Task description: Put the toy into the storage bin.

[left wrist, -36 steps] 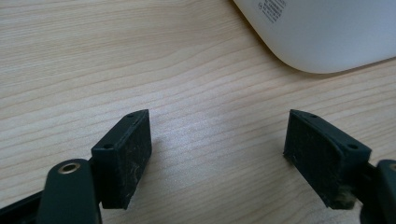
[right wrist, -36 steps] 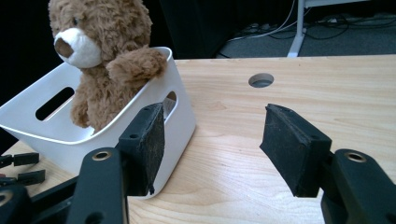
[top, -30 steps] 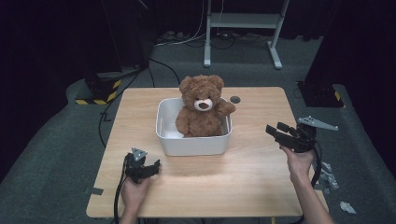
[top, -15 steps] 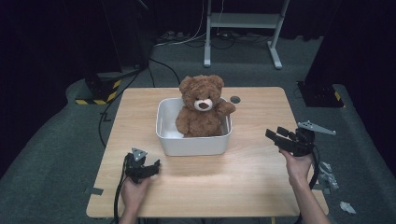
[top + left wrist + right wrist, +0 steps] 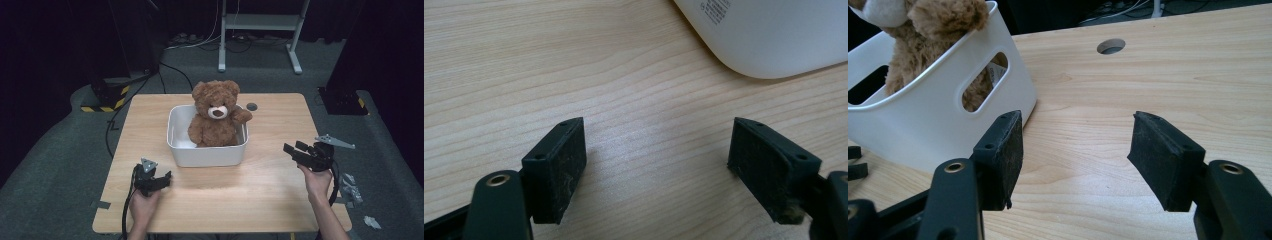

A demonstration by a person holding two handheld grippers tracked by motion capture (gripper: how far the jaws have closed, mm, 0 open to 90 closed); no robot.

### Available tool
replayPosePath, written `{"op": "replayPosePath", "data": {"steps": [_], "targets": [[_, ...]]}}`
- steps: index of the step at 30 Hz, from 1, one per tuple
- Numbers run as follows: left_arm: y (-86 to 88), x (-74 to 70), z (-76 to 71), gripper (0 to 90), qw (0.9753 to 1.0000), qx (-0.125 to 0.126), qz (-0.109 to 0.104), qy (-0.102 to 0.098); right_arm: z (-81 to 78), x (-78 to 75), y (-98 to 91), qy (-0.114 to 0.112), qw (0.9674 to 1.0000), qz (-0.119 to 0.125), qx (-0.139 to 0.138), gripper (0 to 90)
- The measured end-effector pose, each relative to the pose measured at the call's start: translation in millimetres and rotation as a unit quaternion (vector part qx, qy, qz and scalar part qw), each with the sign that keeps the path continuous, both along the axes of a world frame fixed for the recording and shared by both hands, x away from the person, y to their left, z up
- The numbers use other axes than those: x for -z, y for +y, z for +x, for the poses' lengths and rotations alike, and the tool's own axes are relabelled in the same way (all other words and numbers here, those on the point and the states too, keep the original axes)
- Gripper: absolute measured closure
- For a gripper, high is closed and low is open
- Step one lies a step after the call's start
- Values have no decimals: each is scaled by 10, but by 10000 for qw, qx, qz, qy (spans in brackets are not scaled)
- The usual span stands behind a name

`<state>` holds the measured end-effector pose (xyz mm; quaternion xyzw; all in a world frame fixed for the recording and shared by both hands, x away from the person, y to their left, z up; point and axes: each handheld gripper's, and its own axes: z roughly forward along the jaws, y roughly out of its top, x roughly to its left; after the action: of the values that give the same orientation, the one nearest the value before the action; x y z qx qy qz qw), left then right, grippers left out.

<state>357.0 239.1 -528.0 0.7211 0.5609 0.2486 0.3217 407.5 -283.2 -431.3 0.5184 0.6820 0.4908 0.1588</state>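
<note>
Teddy bear [image 5: 216, 116] sat upright in the white bin [image 5: 206, 155] at mid worktop [image 5: 280, 195], one paw over the bin's right rim. Your right gripper [image 5: 295, 150] was right of the bin, well apart from it, jaws partly open with nothing between them, aimed left. Your left gripper [image 5: 167, 176] rested near the bin's near-left corner, jaws wide, empty. To grab the bear well you needed to come in higher, above the rim, and go for the paw or head; at this height you'd likely hit the bin wall first.
</note>
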Motion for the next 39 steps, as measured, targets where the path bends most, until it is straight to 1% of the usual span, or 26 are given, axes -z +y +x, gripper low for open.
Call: {"op": "replayPosePath", "data": {"steps": [4,5,6,15,17,23,25,29,33,39], "targets": [[0,0,0,230,10000,-1,-2,-2,3,37,17,11,10000,-26,15,380],[3,-1,0,230,10000,9,16,8,-1,42,21,64,10000,-17,17,380],[0,0,0,230,10000,-1,-2,-2,3,56,23,45,10000,-38,10,380],[1,0,0,230,10000,3,3,1,24,155,38,154,9998,-113,59,381],[0,0,0,230,10000,1,-1,-2,35,176,40,162,9997,-179,65,379],[0,0,0,230,10000,0,-1,-1,56,221,66,186,9994,-246,129,381],[0,0,0,230,10000,0,-2,-3,73,245,75,170,9992,-322,138,381],[0,0,0,230,10000,0,-3,-1,97,291,99,235,9988,-401,176,381],[0,0,0,230,10000,-1,-1,-2,116,332,120,239,9982,-503,207,381],[3,-2,-1,230,10000,12,20,9,133,392,123,296,9976,-569,258,382]]}}
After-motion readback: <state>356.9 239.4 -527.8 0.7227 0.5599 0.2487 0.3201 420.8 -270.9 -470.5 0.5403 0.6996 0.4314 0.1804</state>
